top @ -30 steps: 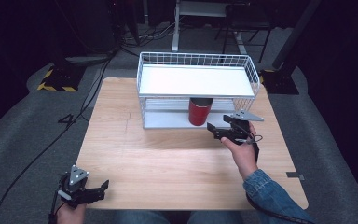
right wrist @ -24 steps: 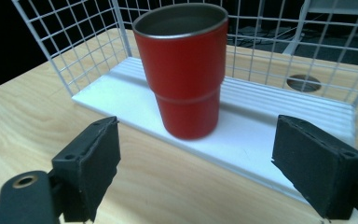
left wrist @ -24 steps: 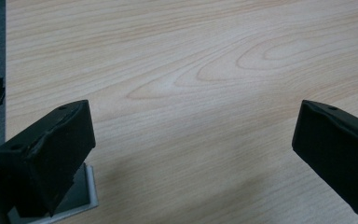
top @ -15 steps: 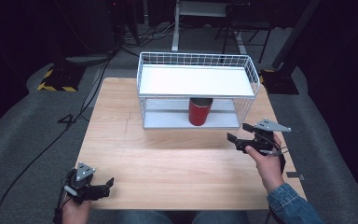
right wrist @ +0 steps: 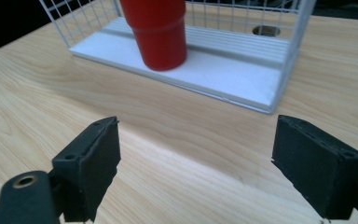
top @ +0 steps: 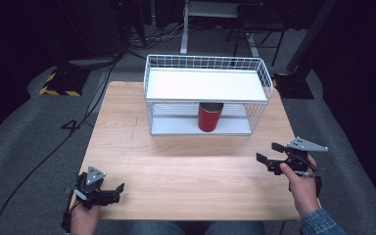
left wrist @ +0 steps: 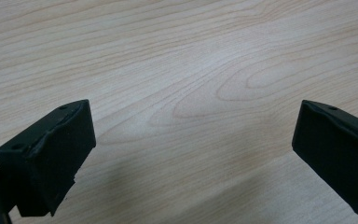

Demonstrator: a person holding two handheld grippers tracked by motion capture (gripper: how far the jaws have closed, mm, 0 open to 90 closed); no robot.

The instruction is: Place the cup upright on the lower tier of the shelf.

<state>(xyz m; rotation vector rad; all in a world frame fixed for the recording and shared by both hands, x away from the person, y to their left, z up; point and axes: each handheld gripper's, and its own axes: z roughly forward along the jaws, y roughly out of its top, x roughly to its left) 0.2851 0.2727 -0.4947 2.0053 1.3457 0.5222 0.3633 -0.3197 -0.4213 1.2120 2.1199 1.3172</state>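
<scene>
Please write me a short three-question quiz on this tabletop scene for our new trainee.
1. True or false: the red cup stands on the lower shelf of the white wire rack.
2. Which gripper is nearer the rack: A) left gripper or B) right gripper?
3. Fill in: both grippers are ____ and hold nothing.

Key: 1 true; 2 B; 3 open.
</scene>
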